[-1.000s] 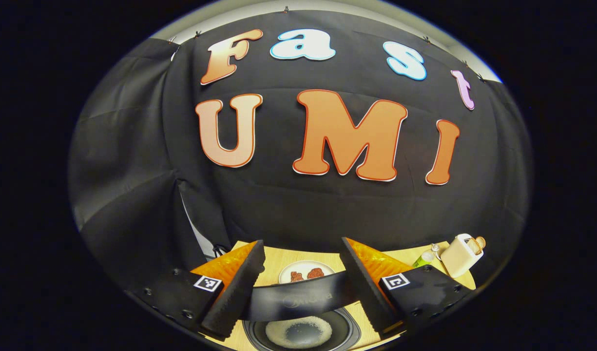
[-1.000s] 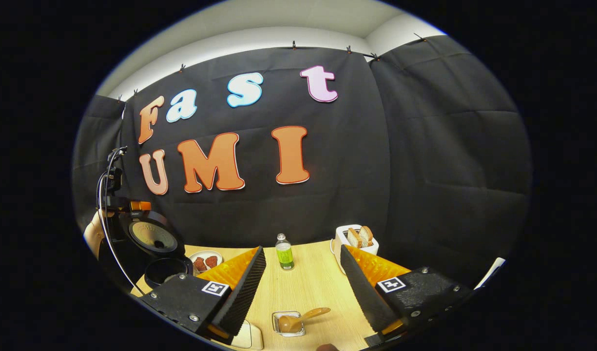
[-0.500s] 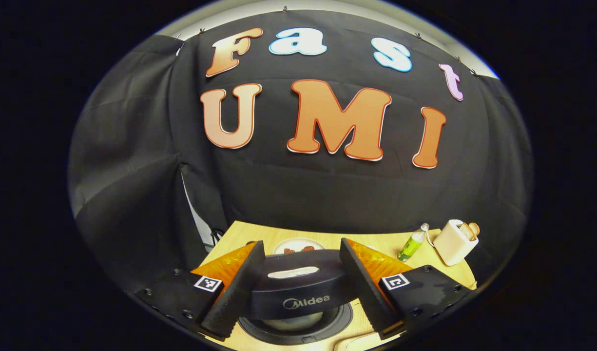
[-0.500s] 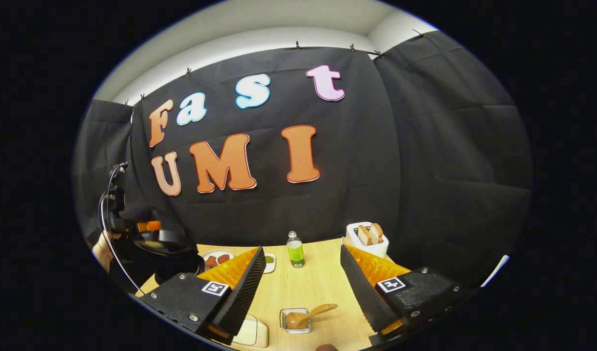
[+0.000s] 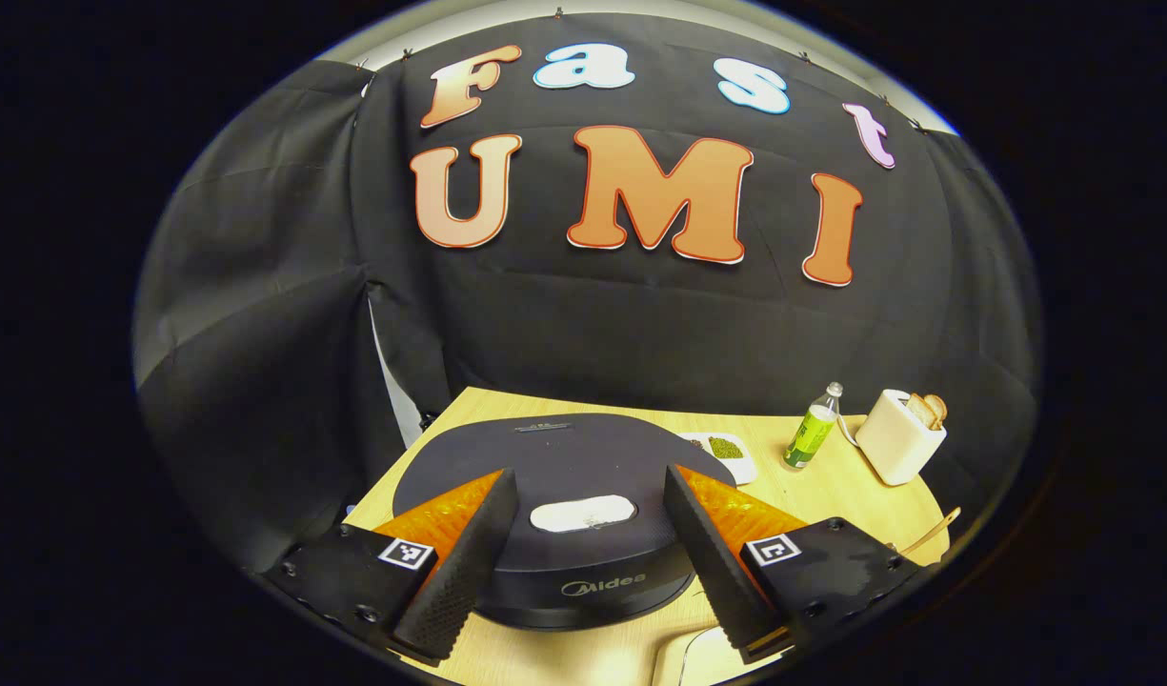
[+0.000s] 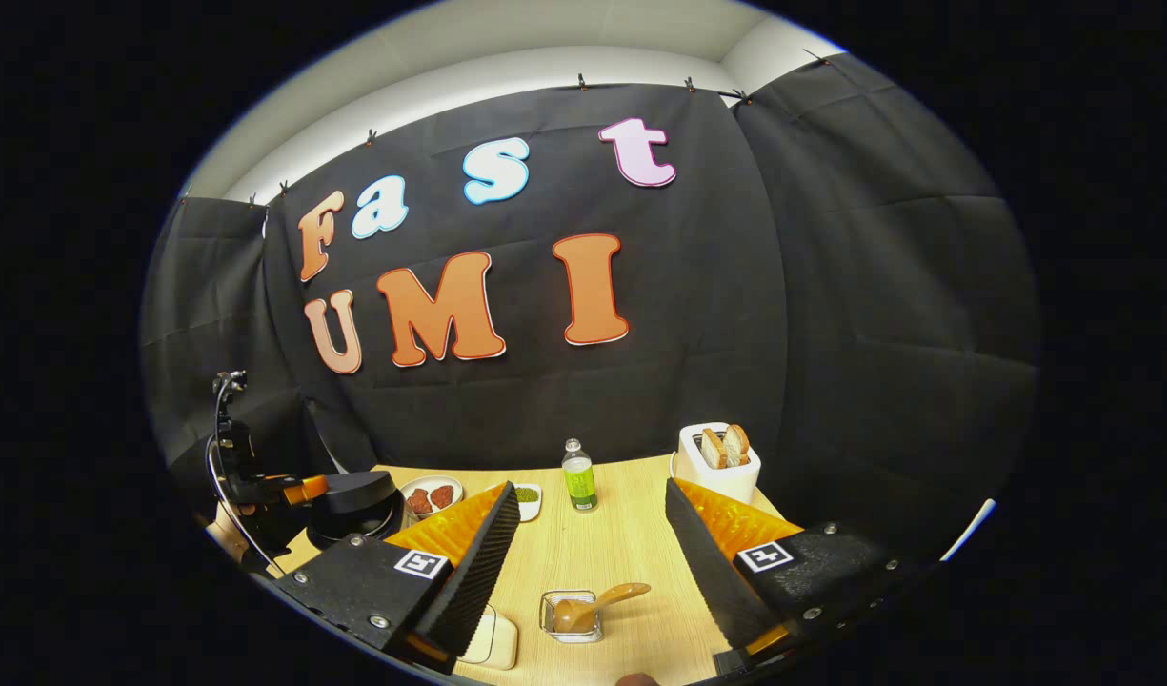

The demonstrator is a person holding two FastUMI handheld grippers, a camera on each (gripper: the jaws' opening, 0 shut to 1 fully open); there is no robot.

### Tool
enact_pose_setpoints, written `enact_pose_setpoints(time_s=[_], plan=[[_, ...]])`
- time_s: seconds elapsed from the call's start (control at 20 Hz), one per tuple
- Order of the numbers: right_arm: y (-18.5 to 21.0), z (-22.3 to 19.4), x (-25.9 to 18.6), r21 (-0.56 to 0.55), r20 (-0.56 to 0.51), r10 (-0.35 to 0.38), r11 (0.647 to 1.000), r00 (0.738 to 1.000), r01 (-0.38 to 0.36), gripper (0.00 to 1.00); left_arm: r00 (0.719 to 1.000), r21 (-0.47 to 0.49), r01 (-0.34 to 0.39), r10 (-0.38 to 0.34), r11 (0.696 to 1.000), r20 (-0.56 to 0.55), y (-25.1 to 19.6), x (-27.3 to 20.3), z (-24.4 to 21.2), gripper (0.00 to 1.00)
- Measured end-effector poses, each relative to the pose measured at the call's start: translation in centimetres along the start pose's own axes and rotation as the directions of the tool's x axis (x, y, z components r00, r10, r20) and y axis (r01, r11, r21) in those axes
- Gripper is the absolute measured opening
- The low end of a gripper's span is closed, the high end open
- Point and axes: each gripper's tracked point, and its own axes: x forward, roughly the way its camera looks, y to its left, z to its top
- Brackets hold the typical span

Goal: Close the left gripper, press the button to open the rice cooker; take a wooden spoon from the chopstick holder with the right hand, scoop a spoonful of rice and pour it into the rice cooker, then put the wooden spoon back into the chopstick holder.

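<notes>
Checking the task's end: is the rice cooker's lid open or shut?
Shut. The rice cooker lid lies flat on its body between the left tongs; no inner pot shows.

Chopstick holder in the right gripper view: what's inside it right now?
The wooden spoon sits in the clear chopstick holder, bowl down inside it and handle slanting out over the rim to the right. Whatever lies beneath the spoon's bowl is covered.
</notes>
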Motion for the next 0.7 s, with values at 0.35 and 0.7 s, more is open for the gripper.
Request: enact_pose_setpoints(time_s=[0.35, 0.7], plan=[[-1.3, -1.4, 0.0, 0.019, -0.033, 0.006, 1.000, 0.999, -0.005, 0.95, 0.999, 0.040, -0.050, 0.050, 0.998, 0.007, -0.3, 0.8, -4.5, 1.00], [-2.3, -2.7, 0.2, 0.046, -0.059, 0.003, 0.999, 0.998, 0.000, 0.95, 0.997, 0.052, -0.057, 0.054, 0.997, 0.053, -0.4, 0.9, -6.0, 0.98]])
